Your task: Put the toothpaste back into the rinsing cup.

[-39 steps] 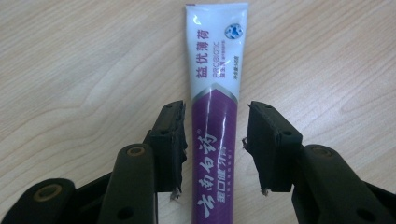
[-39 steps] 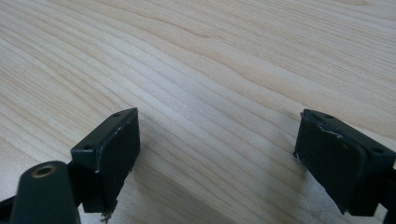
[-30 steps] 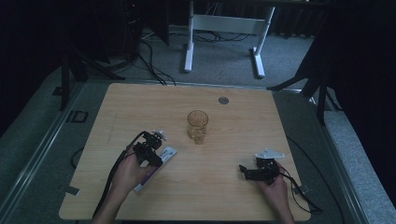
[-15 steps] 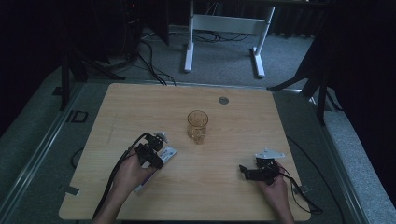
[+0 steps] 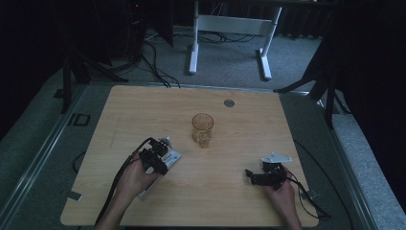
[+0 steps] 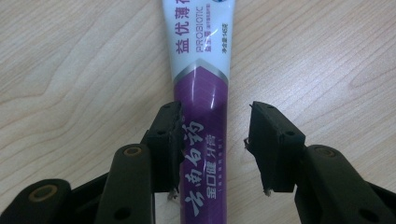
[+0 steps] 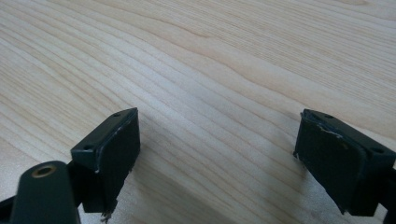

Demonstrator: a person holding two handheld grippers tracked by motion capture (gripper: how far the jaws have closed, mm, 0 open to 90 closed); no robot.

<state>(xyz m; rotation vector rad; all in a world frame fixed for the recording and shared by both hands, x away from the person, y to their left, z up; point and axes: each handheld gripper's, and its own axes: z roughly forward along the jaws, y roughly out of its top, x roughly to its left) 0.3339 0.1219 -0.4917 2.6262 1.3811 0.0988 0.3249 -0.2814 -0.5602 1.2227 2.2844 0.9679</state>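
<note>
With the left gripper (image 6: 212, 149) jaws apart astride the purple-and-white plastic toothpaste tube (image 6: 201, 93), touching one side only, an off-centre squeeze risked skidding it across the pale wooden table (image 6: 74, 60), while the right gripper (image 7: 215, 158) jaws gaped wide over bare wood.

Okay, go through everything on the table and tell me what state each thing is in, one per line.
Toothpaste tube: lying flat on the table, between the left jaws.
Left gripper: open around the tube; one pad touches it, the other stands apart.
Right gripper: open wide, nothing between its jaws.
Glass cup: upright at mid-table, apart from both grippers.
Table: bare wood around these.
</note>
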